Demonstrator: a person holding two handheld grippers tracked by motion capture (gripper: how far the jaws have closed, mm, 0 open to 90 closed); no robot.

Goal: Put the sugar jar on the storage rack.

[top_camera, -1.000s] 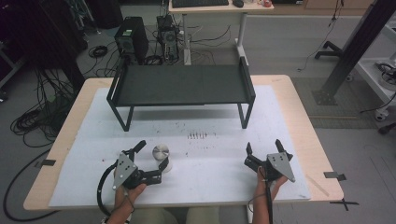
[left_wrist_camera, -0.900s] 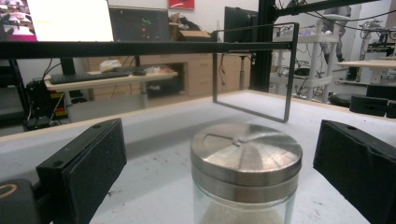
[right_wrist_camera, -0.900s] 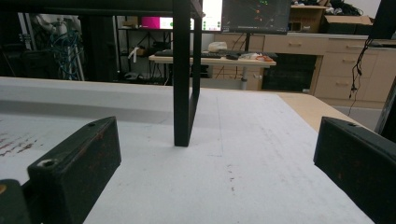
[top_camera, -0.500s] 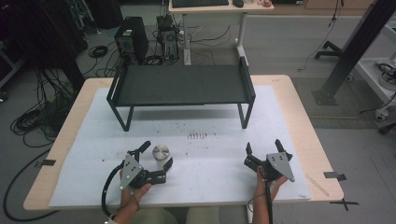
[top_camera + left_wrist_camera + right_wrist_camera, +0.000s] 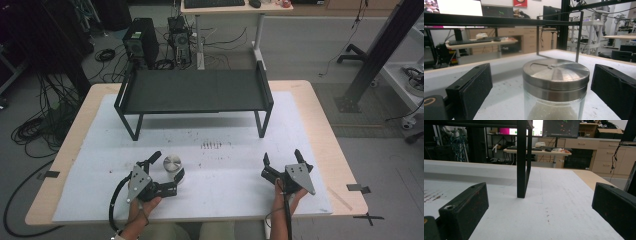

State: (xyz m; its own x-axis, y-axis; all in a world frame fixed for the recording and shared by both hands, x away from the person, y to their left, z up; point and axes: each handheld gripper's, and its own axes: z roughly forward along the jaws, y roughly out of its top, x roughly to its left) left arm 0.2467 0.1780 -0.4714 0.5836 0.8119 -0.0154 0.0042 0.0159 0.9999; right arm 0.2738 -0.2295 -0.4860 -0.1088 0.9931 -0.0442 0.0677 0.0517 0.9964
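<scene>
- Since the earlier frames, the left gripper had slid right and forward across the table, until its jaws stood on either side of the jar; the right gripper had barely stirred.
- In the left gripper view, the jar stood upright between the two black pads, its steel lid on, something pale inside the glass.
- The left jaws were wide, a clear gap on each side of the jar; nothing was held yet.
- The right gripper's jaws were also wide and held nothing, resting low near the table's right front, well apart from the jar.
- The jar sat on the white mat, front left, in front of the black rack; the rack's shelf was bare.
- By my reckoning the reach was done and the squeeze was still to come, then the lift; the jar probably belonged on the rack, though the pictures could not confirm it.
</scene>
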